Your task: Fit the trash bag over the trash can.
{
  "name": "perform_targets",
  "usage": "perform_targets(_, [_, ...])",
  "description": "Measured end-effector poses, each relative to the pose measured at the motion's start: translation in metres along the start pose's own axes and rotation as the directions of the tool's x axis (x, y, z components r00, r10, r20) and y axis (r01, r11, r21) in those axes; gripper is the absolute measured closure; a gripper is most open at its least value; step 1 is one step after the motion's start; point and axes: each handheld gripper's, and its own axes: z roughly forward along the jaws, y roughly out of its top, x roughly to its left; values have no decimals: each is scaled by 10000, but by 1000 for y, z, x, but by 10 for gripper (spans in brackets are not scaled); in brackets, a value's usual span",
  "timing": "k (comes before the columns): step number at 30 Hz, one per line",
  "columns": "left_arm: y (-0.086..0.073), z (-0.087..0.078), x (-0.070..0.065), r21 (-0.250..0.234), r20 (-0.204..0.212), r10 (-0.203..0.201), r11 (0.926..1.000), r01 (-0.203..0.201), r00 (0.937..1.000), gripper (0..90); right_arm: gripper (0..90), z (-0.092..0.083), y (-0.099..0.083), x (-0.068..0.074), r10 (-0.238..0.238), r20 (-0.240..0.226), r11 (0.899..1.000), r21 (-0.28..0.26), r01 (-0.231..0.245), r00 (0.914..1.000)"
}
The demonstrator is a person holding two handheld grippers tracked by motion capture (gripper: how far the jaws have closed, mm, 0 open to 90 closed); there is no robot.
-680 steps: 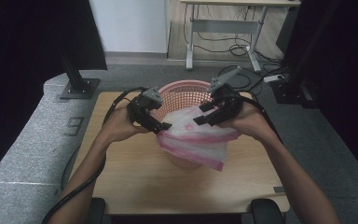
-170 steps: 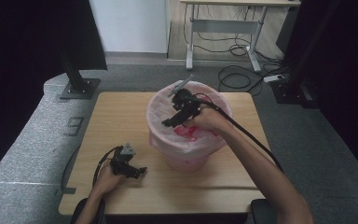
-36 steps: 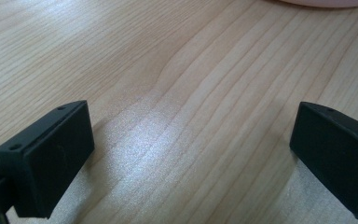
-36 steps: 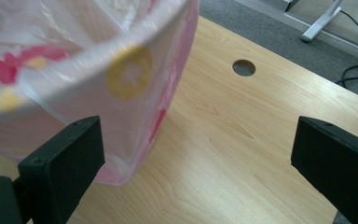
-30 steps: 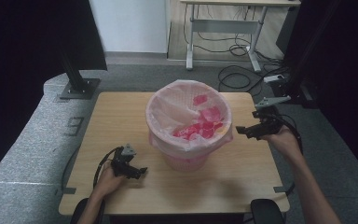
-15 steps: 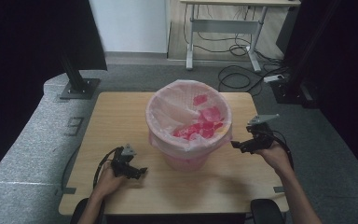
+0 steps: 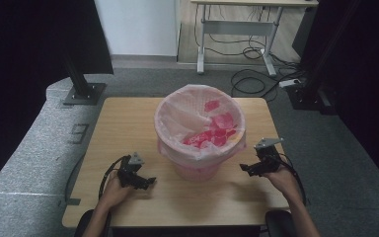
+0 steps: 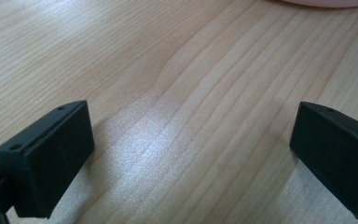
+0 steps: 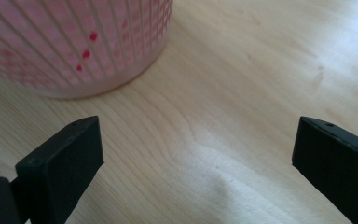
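Basket [image 7: 197, 168] (bag-lined) stands alone; right claw [image 7: 246, 169] has dropped beside it, both claws wide open, empty.

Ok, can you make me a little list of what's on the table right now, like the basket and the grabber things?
basket: pink mesh basket standing upright mid-table
liner: pale pink plastic bag inside the basket, its edge folded over the rim
inside the bag: red-pink patches, too small to tell what they are
left gripper: open, holding nothing, low over the table left of the basket
right gripper: open, holding nothing, right of the basket, apart from it
table: light wood
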Motion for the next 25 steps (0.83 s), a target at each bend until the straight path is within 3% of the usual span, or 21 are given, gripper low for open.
perform_targets(7, [0,0,0,12,-3,8,10000,-8,10000,0,10,17,-25,5,140,112,9998,-166,-138,9998])
perform_targets(10, [0,0,0,13,-8,7,10000,-7,10000,0,10,26,-37,7,352,-57,9989,-321,-353,9994])
perform_targets(16, [0,0,0,14,-6,7,10000,-7,10000,0,0,41,-54,12,308,-90,9995,27,-308,9995])
perform_targets(17, [0,0,0,14,-5,9,10000,-9,10000,0,0,43,-56,13,379,-95,9990,-215,-381,9992])
perform_targets(25, [0,0,0,15,-5,9,10000,-9,10000,0,0,43,-56,13,374,-83,9991,-200,-375,9993])
